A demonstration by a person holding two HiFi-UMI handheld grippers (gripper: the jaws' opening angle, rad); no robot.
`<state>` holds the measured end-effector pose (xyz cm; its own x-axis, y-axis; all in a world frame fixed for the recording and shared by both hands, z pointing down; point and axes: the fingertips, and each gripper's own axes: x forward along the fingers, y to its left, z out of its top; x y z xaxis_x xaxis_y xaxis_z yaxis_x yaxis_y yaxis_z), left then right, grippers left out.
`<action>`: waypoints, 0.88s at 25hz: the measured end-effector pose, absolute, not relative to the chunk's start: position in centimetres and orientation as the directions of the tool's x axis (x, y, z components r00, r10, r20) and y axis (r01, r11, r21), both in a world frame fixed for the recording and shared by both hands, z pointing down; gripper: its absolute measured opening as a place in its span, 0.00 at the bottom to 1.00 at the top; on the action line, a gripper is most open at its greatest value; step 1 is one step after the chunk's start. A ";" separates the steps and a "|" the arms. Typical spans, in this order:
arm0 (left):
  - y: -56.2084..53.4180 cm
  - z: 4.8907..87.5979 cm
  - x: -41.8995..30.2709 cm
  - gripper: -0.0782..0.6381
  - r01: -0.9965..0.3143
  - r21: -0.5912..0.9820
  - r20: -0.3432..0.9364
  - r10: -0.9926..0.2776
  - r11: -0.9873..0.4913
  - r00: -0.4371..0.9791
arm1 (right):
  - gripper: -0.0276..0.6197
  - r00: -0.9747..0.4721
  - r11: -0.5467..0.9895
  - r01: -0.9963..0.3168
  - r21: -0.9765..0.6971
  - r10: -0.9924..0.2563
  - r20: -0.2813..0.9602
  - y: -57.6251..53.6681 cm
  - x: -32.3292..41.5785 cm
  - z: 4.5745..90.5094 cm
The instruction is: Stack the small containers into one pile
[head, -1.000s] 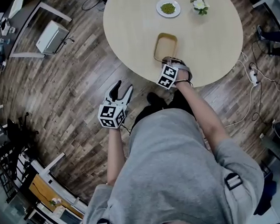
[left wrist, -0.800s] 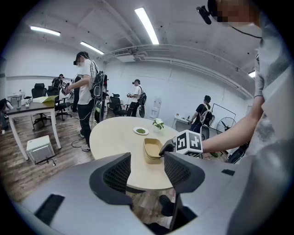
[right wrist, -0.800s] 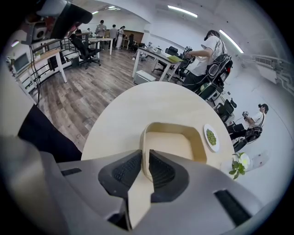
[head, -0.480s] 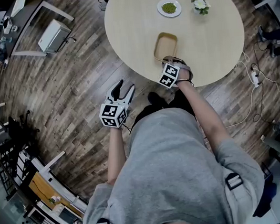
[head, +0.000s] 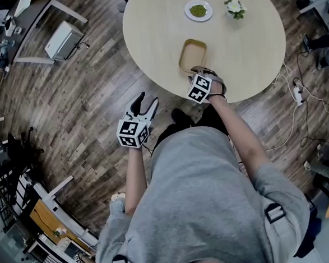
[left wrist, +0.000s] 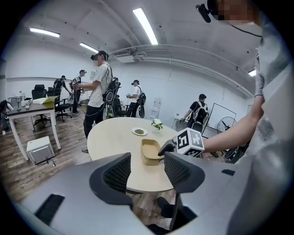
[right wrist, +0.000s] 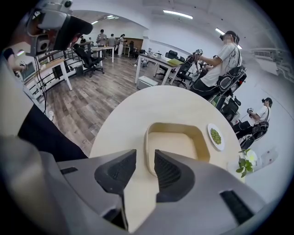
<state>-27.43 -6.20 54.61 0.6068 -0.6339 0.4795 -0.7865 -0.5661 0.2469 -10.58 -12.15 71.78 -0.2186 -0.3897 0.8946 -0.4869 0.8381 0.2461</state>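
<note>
Tan container stack (right wrist: 179, 140) sits just ahead of right gripper (right wrist: 145, 160) jaws: half apart, just been opening, pads off rim. Left gripper (left wrist: 147, 169) wide, empty. Risk: jaw tip snags rim on pull-back, skews pile.

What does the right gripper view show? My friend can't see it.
The right gripper, its fingers just now opening, points down at a tan container, its near rim loose between them, on a round table. Beyond are a plate of green food and white flowers.
</note>
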 end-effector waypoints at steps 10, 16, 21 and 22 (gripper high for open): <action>-7.2 53.7 -24.3 0.45 -0.796 0.258 0.456 -0.658 -0.547 0.600 | 0.25 -0.292 0.840 -0.495 0.221 -0.401 0.868 -12.7 -8.1 69.3; -8.1 53.2 -22.3 0.45 -0.806 0.258 0.451 -0.672 -0.532 0.588 | 0.24 -0.343 0.835 -0.511 0.207 -0.419 0.841 -13.4 -6.1 67.5; -8.5 53.0 -20.9 0.45 -0.819 0.250 0.449 -0.688 -0.516 0.570 | 0.18 -0.369 0.841 -0.511 0.180 -0.403 0.838 -13.3 -3.8 67.2; -8.6 52.9 -20.7 0.45 -0.823 0.248 0.450 -0.691 -0.512 0.566 | 0.17 -0.373 0.842 -0.509 0.176 -0.400 0.837 -13.4 -3.4 67.1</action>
